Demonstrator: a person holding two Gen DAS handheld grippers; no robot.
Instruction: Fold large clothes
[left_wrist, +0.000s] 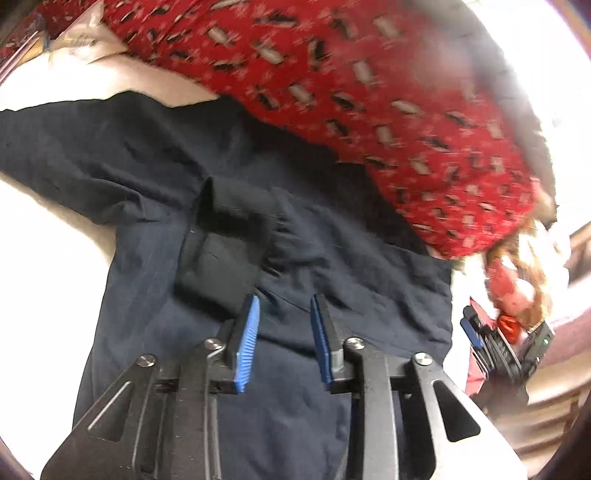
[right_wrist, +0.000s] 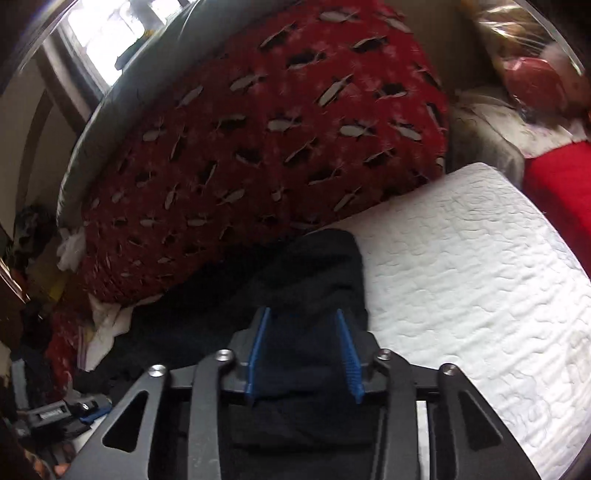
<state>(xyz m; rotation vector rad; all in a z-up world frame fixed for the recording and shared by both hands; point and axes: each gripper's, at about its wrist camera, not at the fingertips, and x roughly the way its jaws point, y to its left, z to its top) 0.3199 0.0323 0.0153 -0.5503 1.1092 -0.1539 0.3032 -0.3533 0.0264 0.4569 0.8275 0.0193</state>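
Note:
A dark navy garment (left_wrist: 155, 158) lies spread on a white quilted bed (right_wrist: 480, 266). In the left wrist view its ribbed cuff (left_wrist: 229, 236) is folded over the body just ahead of my left gripper (left_wrist: 284, 302), which is open with blue pads and hovers over the cloth. In the right wrist view the garment (right_wrist: 317, 266) looks black, and my right gripper (right_wrist: 301, 314) is open above its folded end, holding nothing. The right gripper also shows in the left wrist view (left_wrist: 476, 332) at the garment's right edge.
A large red patterned blanket roll (right_wrist: 266, 147) lies along the far side of the garment and partly over it; it also shows in the left wrist view (left_wrist: 369, 92). Red and pale bedding (right_wrist: 546, 177) is piled at the right. Clutter (right_wrist: 37, 295) sits beyond the bed's left side.

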